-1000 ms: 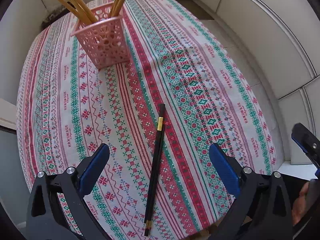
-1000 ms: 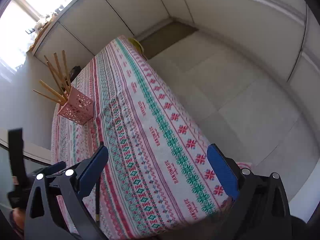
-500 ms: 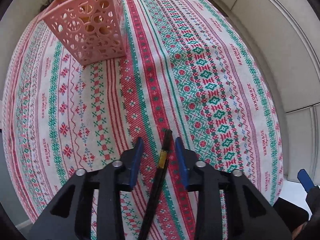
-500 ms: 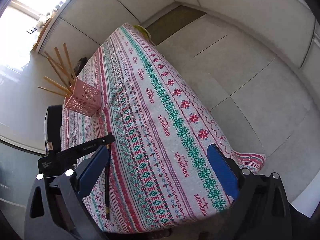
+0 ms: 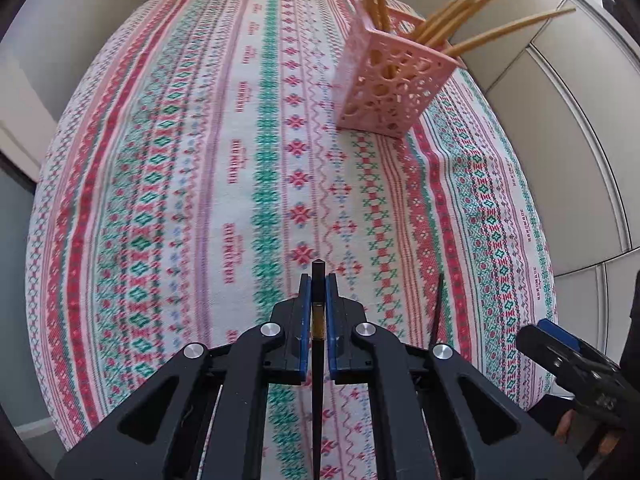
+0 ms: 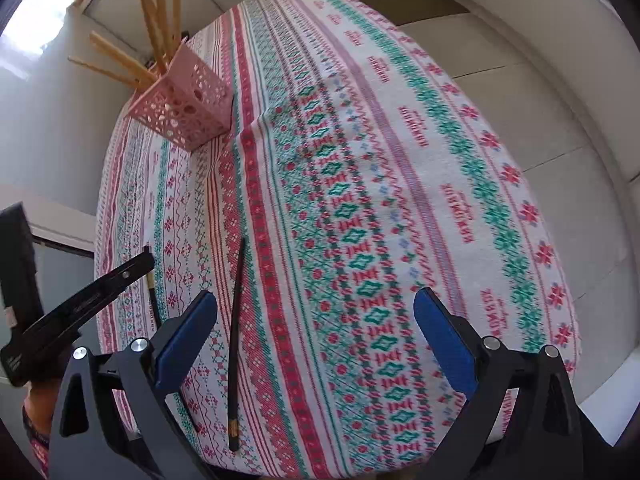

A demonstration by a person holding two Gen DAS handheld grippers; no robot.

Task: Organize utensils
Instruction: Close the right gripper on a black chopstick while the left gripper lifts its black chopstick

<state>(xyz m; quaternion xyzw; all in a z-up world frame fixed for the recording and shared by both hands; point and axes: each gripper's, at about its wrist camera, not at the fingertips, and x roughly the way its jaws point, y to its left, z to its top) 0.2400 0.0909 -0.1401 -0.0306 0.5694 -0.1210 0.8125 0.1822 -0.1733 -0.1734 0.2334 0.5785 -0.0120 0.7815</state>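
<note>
Two black chopsticks (image 6: 235, 344), one pink basket (image 5: 390, 88), several wooden chopsticks (image 5: 472, 12)

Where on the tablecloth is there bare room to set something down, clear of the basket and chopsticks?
Free: the wide stretch of tablecloth on the floor side, beyond the loose black chopstick, and the middle between that chopstick and the pink basket. Crowded: the near edge, where the left claw is shut on the other black chopstick beside the open right claw.

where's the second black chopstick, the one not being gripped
In the right wrist view the loose black chopstick lies flat on the patterned tablecloth near its front edge, just right of the right gripper's left finger, well short of the pink holder.
</note>
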